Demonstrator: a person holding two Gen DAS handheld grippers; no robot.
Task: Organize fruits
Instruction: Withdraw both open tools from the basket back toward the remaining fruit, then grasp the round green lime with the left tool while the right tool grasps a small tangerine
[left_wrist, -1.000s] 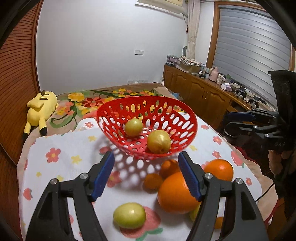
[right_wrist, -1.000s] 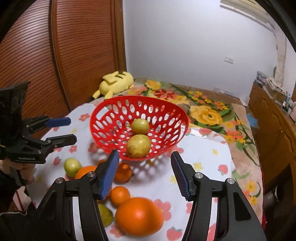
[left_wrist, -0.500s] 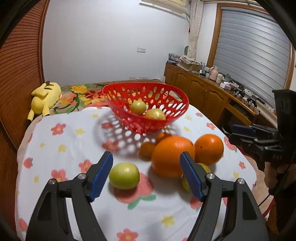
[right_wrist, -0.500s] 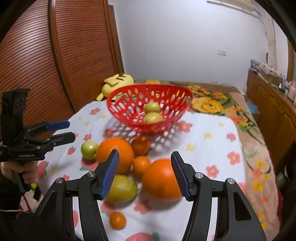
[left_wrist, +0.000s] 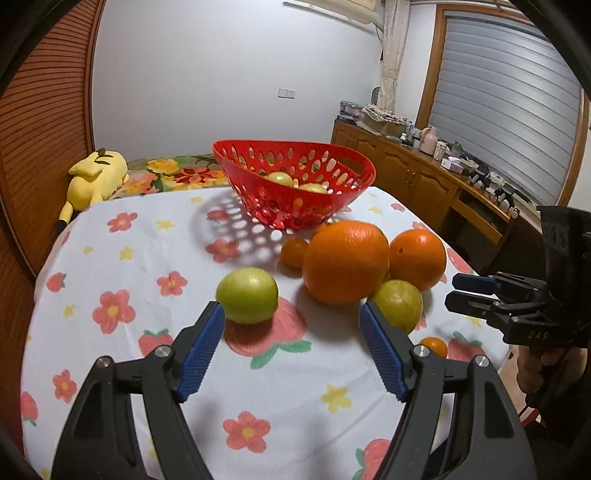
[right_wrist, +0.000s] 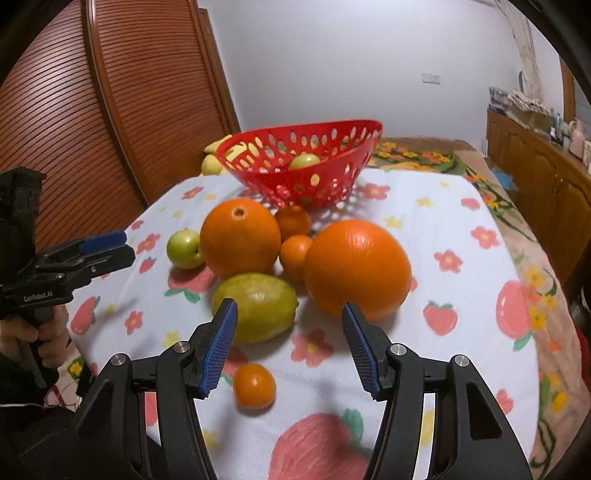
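A red perforated basket (left_wrist: 288, 212) (right_wrist: 325, 184) stands at the far side of the flowered tablecloth with two yellow-green fruits (left_wrist: 280, 178) inside. In front of it lie two big oranges (right_wrist: 240, 238) (right_wrist: 356, 267), several mandarins (right_wrist: 254, 386) and green fruits. My left gripper (left_wrist: 291, 314) is open and low over the cloth, with a green fruit (left_wrist: 246, 295) just beyond its left fingertip. My right gripper (right_wrist: 290, 310) is open too, a yellow-green fruit (right_wrist: 258, 306) behind its left finger and the bigger orange ahead on the right. Neither holds anything.
A yellow plush toy (left_wrist: 96, 177) lies on the flowered bed behind the table. A slatted wooden door (right_wrist: 129, 92) stands on the left, and a wooden cabinet (left_wrist: 424, 181) with clutter on the right. A hand (right_wrist: 40, 332) grips the left tool at the table's near edge.
Both grippers have sunk and drawn back from the basket toward the loose fruit. The basket now shows from the side and farther off. Both stay open and empty.
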